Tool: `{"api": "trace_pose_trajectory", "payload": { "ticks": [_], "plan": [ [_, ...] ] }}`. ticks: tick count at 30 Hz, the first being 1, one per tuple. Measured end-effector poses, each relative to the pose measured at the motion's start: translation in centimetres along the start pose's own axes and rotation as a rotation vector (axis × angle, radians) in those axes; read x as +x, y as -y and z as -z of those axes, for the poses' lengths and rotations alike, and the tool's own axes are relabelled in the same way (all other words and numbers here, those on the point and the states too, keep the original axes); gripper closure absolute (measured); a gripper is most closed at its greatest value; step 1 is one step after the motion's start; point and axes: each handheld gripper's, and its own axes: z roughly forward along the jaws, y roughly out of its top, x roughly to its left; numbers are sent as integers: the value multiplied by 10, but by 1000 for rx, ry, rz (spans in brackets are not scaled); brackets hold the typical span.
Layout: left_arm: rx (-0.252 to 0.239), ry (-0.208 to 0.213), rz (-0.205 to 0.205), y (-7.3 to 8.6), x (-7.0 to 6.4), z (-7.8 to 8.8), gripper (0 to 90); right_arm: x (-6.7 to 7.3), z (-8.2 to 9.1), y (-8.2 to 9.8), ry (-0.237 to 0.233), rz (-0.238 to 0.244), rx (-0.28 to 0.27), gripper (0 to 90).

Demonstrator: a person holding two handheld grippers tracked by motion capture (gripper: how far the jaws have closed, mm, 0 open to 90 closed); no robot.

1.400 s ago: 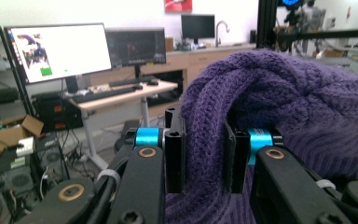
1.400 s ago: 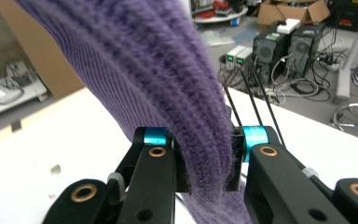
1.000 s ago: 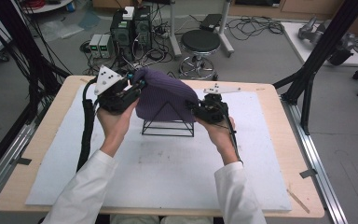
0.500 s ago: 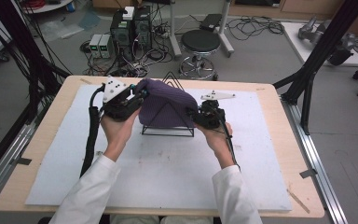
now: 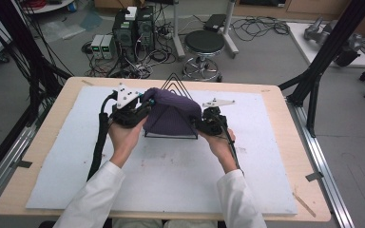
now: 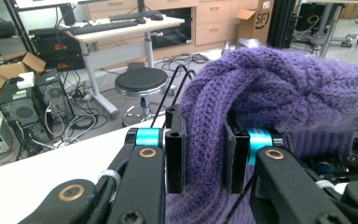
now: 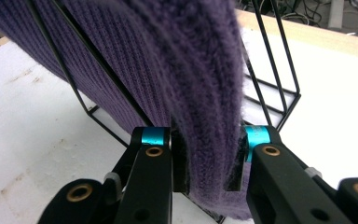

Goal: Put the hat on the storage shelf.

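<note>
A purple cable-knit woollen hat (image 5: 171, 114) is draped over a black wire-frame stand with triangular ends (image 5: 170, 136), which sits on the white foam sheet (image 5: 171, 175) covering the light wooden table (image 5: 52, 142), a little toward twelve o'clock of the sheet's middle. In the high view the peak of the wire frame pokes out above the knit at twelve o'clock, and the base bar of the stand runs along the hat's lower edge at six o'clock.

At nine o'clock of the hat, the left gripper (image 6: 200, 154) has its two black jaws pressed onto a thick fold of the purple knit, the fabric bunched between them; thin black wires of the stand rise just behind that fold. In the high view this left gripper (image 5: 140, 107) touches the hat's left side, its grey three-cornered plate on top and a black cable trailing down along the person's white sleeve (image 5: 92, 199).

At three o'clock of the hat, the right gripper (image 7: 205, 158) pinches the lower hem of the knit between its jaws, with the stand's black wires slanting past on both sides. From above, the right gripper (image 5: 200, 124) meets the hat's right edge.

Beyond the table at twelve o'clock stand a round black stool (image 5: 204, 42) and computer towers (image 5: 133, 28) amid cables on the grey floor.
</note>
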Motion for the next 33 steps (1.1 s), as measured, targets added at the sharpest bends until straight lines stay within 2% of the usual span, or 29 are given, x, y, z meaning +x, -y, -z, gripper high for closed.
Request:
{"api": "trace_pose_trajectory", "payload": {
  "ticks": [8,11,12,14,17,19,21,26,30,33],
  "plan": [
    [15,3,7,3,-1,-2,750,-2,-3,3,2,-8,10,780],
    [15,5,8,3,-1,-1,748,-2,-3,3,-1,-9,9,751],
    [11,8,18,4,-1,-1,743,-2,-3,3,-4,-10,9,715],
    [0,14,35,4,0,-1,729,-3,-3,3,-2,-12,6,542],
    [-14,-9,44,7,1,-2,651,-4,-3,3,16,-21,0,421],
    [-21,-32,40,9,1,-3,575,-4,0,2,37,-22,-7,383],
    [-31,-33,49,10,2,-3,519,-5,5,1,45,-29,-30,334],
    [-58,-44,51,10,6,0,433,-8,12,0,50,-42,-62,272],
    [-69,-78,53,12,10,3,352,-7,17,-1,93,-53,-93,169],
    [-84,-89,58,12,15,6,327,-6,20,-2,131,-57,-120,120]
  ]
}}
